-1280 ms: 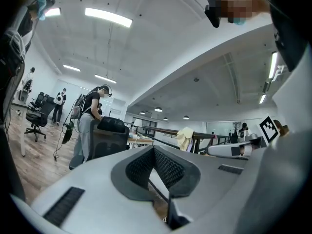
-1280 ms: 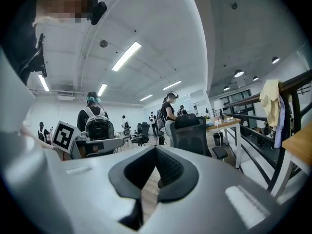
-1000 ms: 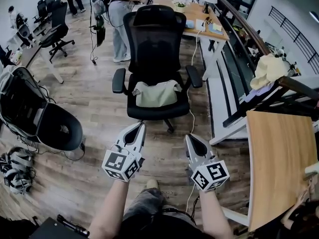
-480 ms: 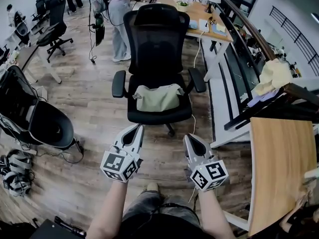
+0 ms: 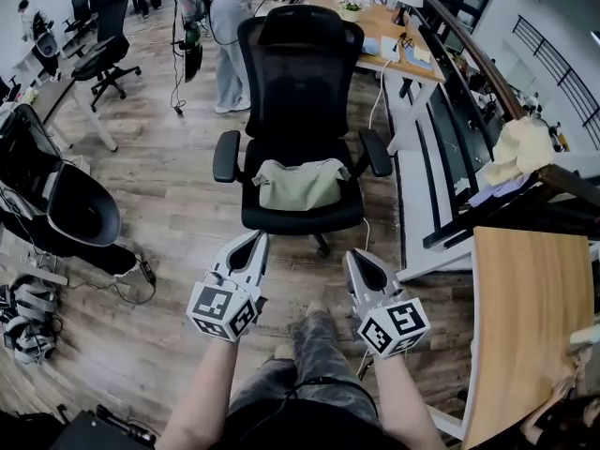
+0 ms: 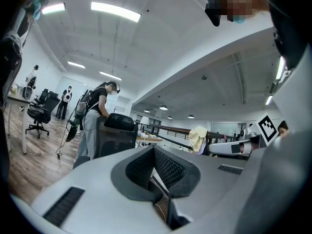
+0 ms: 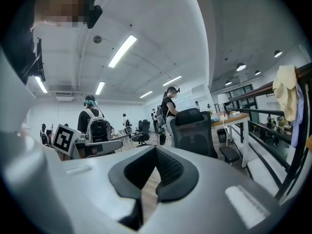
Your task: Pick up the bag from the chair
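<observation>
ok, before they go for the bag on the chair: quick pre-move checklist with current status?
1. Bag lies on the chair seat, nothing on top of it: ok.
2. Left tool empty: ok.
3. Right tool empty: ok.
4. Jaws open for a grasp: not ok, both tools are shut.
5. Tools at the bag: not ok, both are short of the seat's front edge.
6. Strap or handle to grab: cannot tell from these views.
</observation>
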Action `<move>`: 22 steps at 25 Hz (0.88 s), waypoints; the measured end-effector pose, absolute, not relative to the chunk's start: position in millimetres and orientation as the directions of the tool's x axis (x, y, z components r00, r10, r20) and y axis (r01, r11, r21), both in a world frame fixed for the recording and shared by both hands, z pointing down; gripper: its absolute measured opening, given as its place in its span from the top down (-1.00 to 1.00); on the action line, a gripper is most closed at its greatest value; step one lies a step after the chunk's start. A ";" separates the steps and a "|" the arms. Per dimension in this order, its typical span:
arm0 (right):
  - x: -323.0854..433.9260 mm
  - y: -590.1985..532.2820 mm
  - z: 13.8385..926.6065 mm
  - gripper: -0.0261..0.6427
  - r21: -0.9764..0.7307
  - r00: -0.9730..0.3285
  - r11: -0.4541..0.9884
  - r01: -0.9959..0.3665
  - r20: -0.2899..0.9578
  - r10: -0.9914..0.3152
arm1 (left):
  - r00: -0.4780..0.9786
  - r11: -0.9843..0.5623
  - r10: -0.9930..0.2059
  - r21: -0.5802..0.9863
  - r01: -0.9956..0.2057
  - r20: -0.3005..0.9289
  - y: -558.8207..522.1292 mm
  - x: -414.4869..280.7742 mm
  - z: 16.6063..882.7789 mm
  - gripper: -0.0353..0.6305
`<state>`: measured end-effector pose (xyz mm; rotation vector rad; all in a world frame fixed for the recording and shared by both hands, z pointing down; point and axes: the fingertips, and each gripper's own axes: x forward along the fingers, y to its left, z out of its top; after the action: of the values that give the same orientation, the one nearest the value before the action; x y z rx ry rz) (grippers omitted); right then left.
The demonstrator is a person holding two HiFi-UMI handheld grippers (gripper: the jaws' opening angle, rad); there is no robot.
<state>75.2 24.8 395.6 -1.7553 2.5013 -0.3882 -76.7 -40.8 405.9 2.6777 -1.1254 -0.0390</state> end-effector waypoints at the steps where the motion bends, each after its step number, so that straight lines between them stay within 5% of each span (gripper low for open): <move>1: 74.0 22.4 396.4 0.90 -0.240 -0.353 0.323 -0.916 0.095 -0.931 | 0.701 -0.673 -0.710 0.226 -0.704 0.067 -42.8 -78.0 406.1 0.90; 22: 105.9 -95.3 442.7 0.90 -0.289 -0.409 0.355 -0.889 0.154 -0.899 | 0.664 -0.624 -0.740 0.264 -0.736 0.103 -146.2 -45.3 443.3 0.90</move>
<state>105.9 -95.3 442.7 -1.6901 2.5599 -0.5146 -45.3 -146.2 443.3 2.5983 -1.1811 -0.0228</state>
